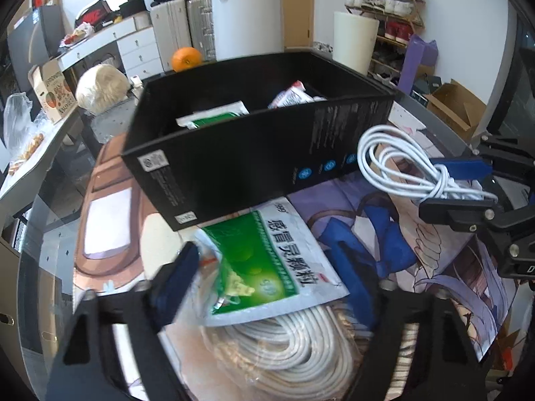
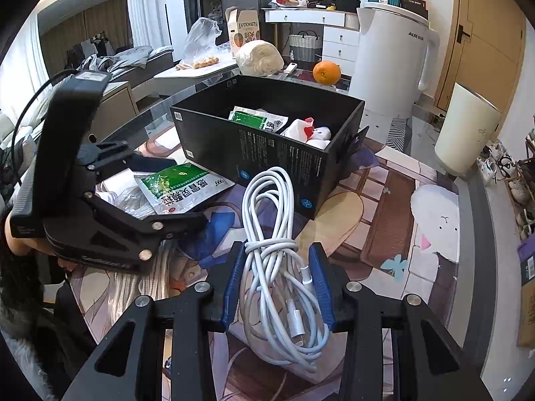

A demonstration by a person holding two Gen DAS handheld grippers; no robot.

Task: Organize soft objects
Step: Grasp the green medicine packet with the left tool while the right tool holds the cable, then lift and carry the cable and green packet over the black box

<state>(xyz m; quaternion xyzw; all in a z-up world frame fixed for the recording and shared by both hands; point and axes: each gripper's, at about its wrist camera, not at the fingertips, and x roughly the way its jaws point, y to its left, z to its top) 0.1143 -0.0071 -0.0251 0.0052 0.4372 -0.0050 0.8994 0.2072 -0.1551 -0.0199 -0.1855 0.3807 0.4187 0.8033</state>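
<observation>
A black box (image 1: 234,167) (image 2: 267,153) stands on the printed mat and holds a green-white sachet (image 2: 257,120) and white-red packets (image 2: 307,132). My right gripper (image 2: 277,267) is shut on a coiled white cable (image 2: 271,234), held above the mat just in front of the box; it also shows in the left wrist view (image 1: 401,167). My left gripper (image 1: 267,267) is open around a green-white medicine sachet (image 1: 277,260) (image 2: 184,188) that lies on a coil of white rope (image 1: 287,351).
An orange (image 2: 327,73), a white kettle (image 2: 391,63), a cream cylinder (image 2: 468,127) and a pale round bundle (image 2: 259,57) stand behind the box. Cardboard boxes and a shoe rack (image 1: 384,10) line the room's edge.
</observation>
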